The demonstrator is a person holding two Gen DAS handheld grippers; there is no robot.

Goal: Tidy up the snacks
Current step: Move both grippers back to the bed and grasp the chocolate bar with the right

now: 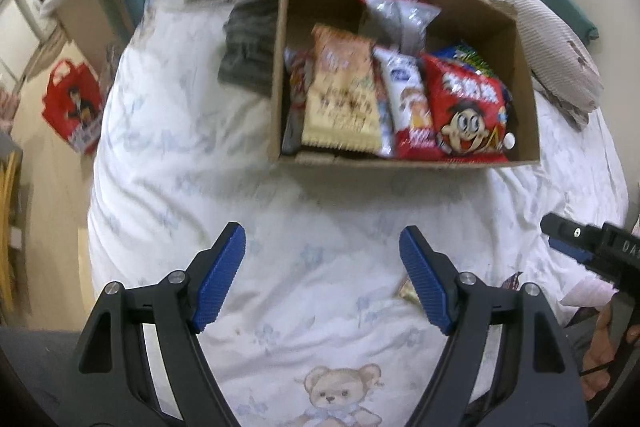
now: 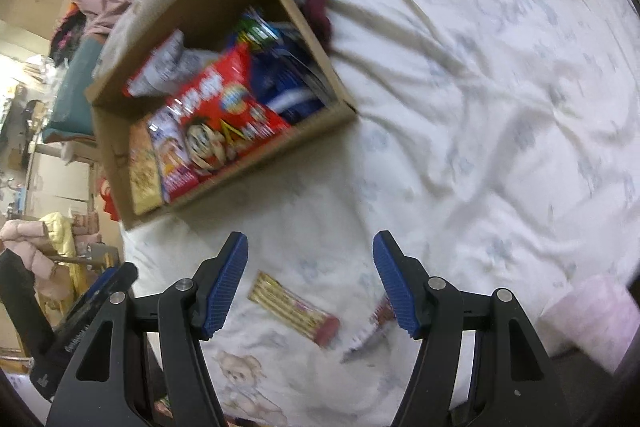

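Both grippers hang over a soft bed (image 2: 480,87) with their jaws standing wide and nothing between them. The left gripper (image 1: 322,275) has only bare sheet under it; the cardboard box (image 1: 404,163), already packed with upright snack packets, sits ahead of its fingertips. The right gripper (image 2: 310,281) has the box (image 2: 256,163) ahead and to its left. Two loose snacks lie just below and between its fingers: a long gold bar with a red end (image 2: 294,309), and a smaller packet (image 2: 372,331) partly hidden behind the right-hand finger.

The main risk, as I judge it, is the bedding. Both loose snacks lie flat on a yielding quilt, so a gripper coming down steeply could press one into the fabric and pinch sheet along with wrapper, or skate off the slick foil. The bar lies slanted across the line between the fingers, so closing without turning the wrist may catch only an end and let it swing or drop.

The two grippers are near each other, and the left one shows at the edge of the right wrist view, so reaching for the same snack could make them collide. The box is crowded at its near end; a packet pushed in there may crumple or tip its neighbours.
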